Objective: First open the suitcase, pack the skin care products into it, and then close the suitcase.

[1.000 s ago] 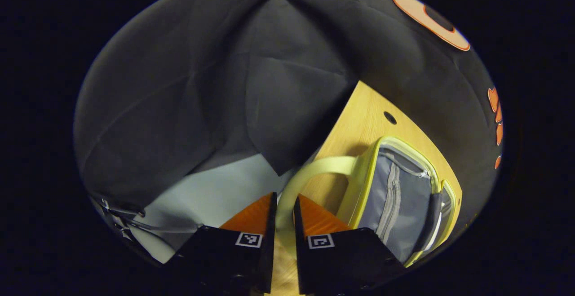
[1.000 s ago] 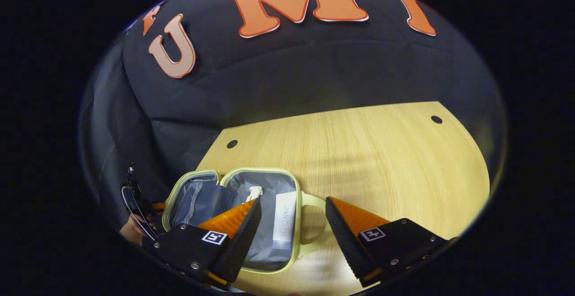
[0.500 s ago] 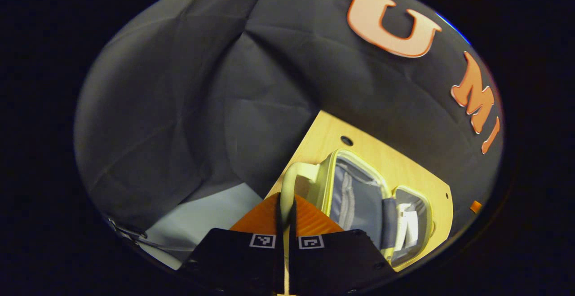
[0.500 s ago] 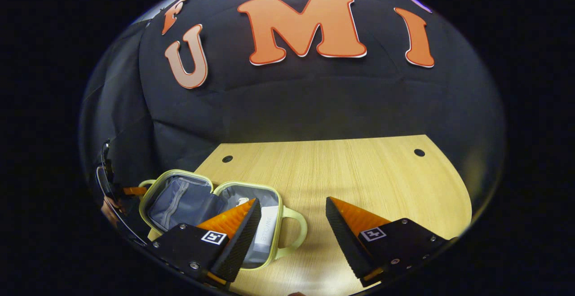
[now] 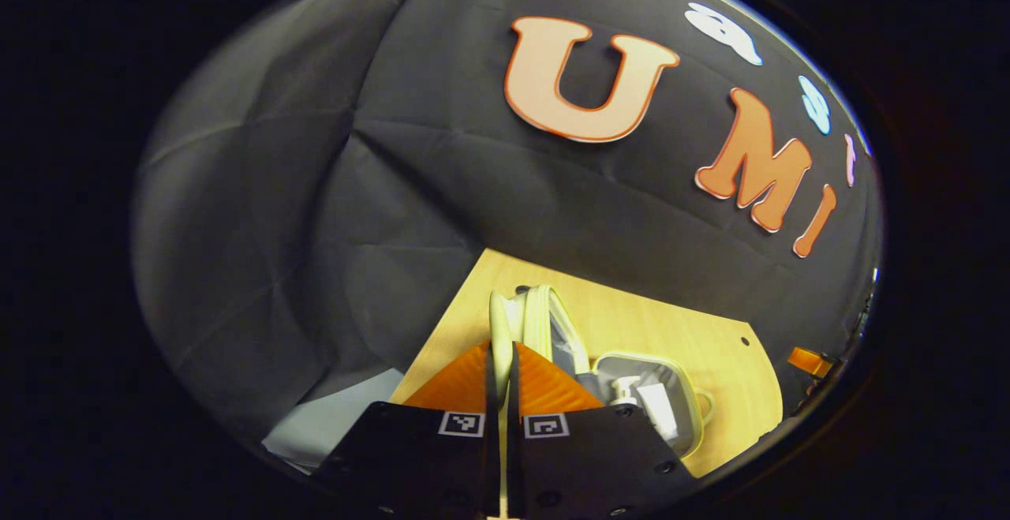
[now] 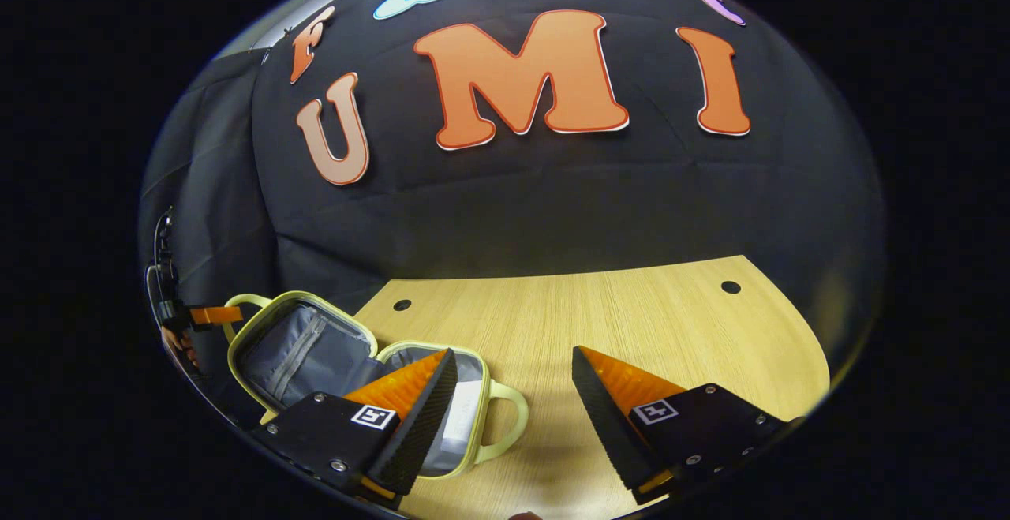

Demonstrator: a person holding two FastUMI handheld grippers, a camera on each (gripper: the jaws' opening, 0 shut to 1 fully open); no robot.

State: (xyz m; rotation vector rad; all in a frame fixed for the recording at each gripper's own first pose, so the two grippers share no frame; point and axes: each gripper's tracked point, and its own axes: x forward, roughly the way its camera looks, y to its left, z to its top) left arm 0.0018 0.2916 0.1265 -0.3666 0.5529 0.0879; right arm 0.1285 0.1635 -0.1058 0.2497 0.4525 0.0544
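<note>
A small yellow-green suitcase (image 6: 237, 350) with grey lining lies open at the table's left end. My left gripper (image 5: 503, 346) is shut on the lid's handle (image 5: 499, 316), and the lid (image 5: 546, 321) stands nearly on edge, tilted over the base (image 5: 688, 403). A white pump bottle (image 5: 627, 387) and a white box (image 5: 656, 409) lie in the base. In the right gripper view the lid (image 6: 304, 340) leans up at the left, with the left gripper (image 6: 211, 315) at its handle. My right gripper (image 6: 513, 353) hangs open and empty above the base's handle (image 6: 511, 419).
The light wooden table (image 6: 647, 319) stretches to the right of the suitcase, with two small round holes near its back edge. The black cloth wall stands close behind it. A pale floor patch (image 5: 331, 425) lies beyond the table's left edge.
My left gripper closed on the lid's handle and lifted it, swinging the lid from flat to nearly upright. My right gripper stayed open and drew back a little.
</note>
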